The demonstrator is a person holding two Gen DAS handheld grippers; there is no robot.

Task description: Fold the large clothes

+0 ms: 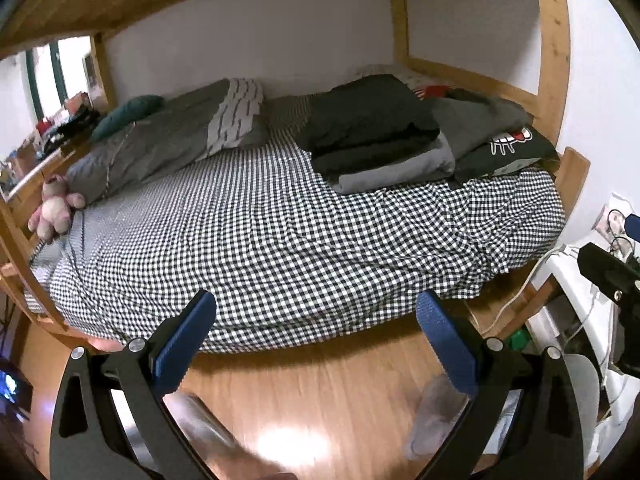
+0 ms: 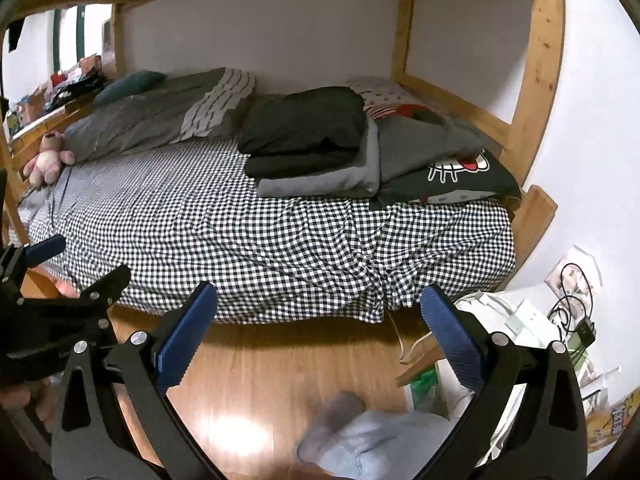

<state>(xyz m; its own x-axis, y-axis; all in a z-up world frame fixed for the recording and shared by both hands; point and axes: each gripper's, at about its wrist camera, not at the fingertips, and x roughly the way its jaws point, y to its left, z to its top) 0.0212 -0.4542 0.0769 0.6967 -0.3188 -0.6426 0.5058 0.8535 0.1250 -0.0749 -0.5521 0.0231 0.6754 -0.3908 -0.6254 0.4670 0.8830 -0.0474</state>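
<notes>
A stack of folded dark grey and light grey clothes [image 1: 380,136] lies at the back right of a bed with a black-and-white checked sheet [image 1: 280,232]; it also shows in the right wrist view [image 2: 312,144]. Crumpled grey clothing [image 2: 424,140] and a dark printed garment [image 2: 460,184] lie beside the stack. My left gripper [image 1: 316,316] is open and empty, held over the wooden floor in front of the bed. My right gripper [image 2: 320,308] is open and empty, also in front of the bed. The left gripper shows at the left edge of the right wrist view [image 2: 60,272].
A grey duvet and striped pillow [image 1: 168,132] lie at the bed's left, with a pink plush toy [image 1: 56,208]. Wooden bunk posts [image 1: 554,48] frame the bed. A pale blue cloth [image 2: 372,440] lies on the floor. A white stand with cables [image 2: 532,312] is at the right.
</notes>
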